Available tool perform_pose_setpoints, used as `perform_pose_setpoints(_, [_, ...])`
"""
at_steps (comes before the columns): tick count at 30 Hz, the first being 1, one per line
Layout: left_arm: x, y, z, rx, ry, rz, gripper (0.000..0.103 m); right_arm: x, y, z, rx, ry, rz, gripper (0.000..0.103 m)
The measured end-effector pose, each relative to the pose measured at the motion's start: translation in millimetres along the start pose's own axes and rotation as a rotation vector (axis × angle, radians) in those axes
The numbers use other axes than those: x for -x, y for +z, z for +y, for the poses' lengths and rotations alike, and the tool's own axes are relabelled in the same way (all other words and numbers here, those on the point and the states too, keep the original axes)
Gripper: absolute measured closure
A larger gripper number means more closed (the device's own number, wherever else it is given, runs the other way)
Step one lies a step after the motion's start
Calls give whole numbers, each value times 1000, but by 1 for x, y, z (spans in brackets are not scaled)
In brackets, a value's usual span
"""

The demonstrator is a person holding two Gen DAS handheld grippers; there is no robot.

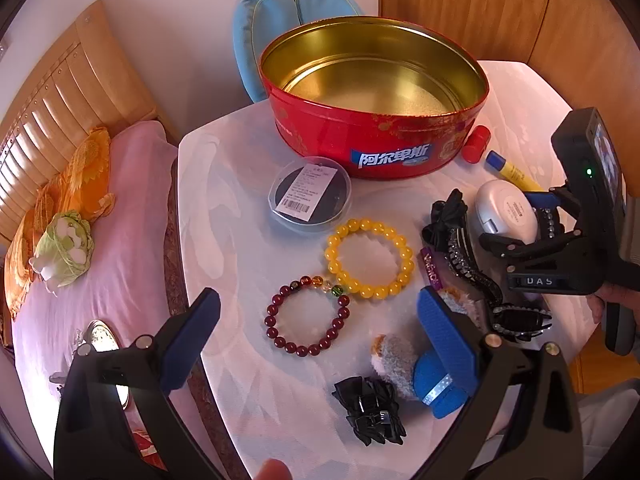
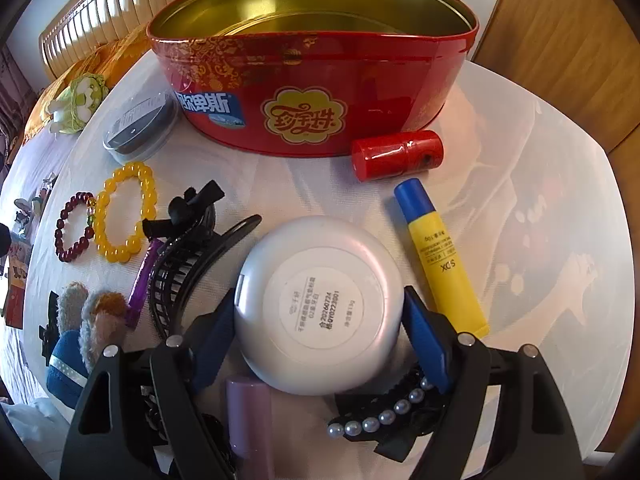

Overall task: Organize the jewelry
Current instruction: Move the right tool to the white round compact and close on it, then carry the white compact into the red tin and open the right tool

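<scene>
A white round compact [image 2: 320, 312] lies label-up on the white cloth, and my right gripper [image 2: 320, 296] is shut on it, one blue pad against each side. The left wrist view shows that right gripper [image 1: 518, 220] at the compact [image 1: 504, 208]. My left gripper [image 1: 318, 300] hangs open over a dark red bead bracelet [image 1: 269, 320] that touches a yellow bead bracelet [image 1: 362, 225]. The red tin [image 1: 372, 148] with a gold inside stands open and bare behind them. A black hair claw [image 1: 460, 256] lies beside the compact. A pearl hair clip [image 2: 380, 416] lies under my right fingers.
A clear round case [image 1: 308, 196] sits before the tin. A red cylinder [image 2: 396, 154] and a yellow tube [image 2: 440, 272] lie right of the compact. A black bow [image 1: 368, 408], fuzzy clips [image 1: 394, 360] and a purple tube [image 2: 248, 412] lie nearer. A bed [image 1: 100, 272] borders the table's left edge.
</scene>
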State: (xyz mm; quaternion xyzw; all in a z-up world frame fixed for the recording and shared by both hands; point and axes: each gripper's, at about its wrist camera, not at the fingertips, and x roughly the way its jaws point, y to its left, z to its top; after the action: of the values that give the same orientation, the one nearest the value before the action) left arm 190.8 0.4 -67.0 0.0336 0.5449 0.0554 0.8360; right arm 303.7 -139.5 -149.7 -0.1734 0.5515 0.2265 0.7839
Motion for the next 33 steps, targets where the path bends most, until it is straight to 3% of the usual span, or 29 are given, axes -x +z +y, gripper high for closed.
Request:
perform_pose_setpoints(9, [6,5,-11,-37,-28,-31,7,21,-15,1,-28,16,-13,23])
perform_pose_setpoints(20, [14,10,-26,-78,-84,-79,7,77,-36,1,-63,-13,-84,23])
perform_pose_setpoints(33, [25,-8,-15,-78,-107,-88,7,110,-52,23,-67,-22,-130,23])
